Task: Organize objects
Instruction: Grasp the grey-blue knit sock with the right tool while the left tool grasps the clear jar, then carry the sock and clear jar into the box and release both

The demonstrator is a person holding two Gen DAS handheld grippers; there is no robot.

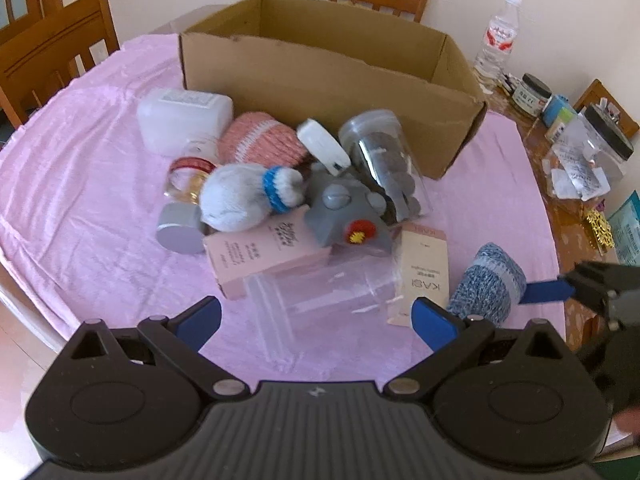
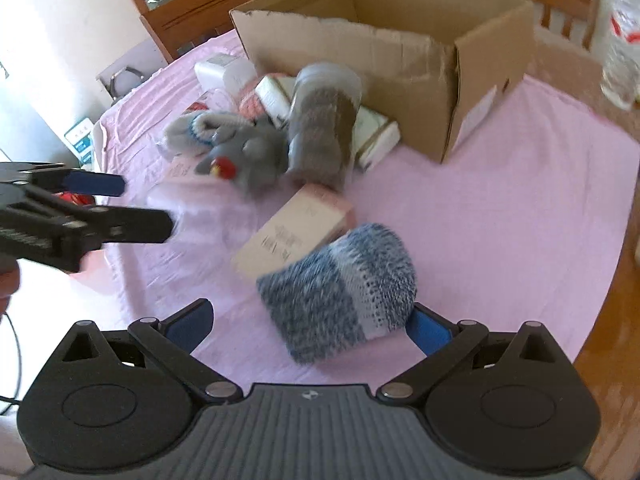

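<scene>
An open cardboard box [image 1: 320,92] stands at the back of the pink tablecloth [image 1: 80,200]. In front of it lies a pile: a white plastic container [image 1: 184,120], a pink knit item [image 1: 260,140], a white plush [image 1: 240,196], a grey plush [image 1: 340,212], a jar of dark discs [image 1: 384,164], pink cartons [image 1: 260,256] and a clear empty jar [image 1: 320,296]. A blue-white knit roll [image 2: 340,292] lies nearest, also in the left wrist view [image 1: 486,284]. My left gripper [image 1: 316,316] is open over the clear jar. My right gripper [image 2: 310,320] is open, its right finger beside the knit roll.
The box [image 2: 400,60] also shows in the right wrist view. Jars [image 1: 592,148], a water bottle [image 1: 498,36] and small clutter stand on bare wood at the table's right edge. Wooden chairs [image 1: 52,52] surround the table.
</scene>
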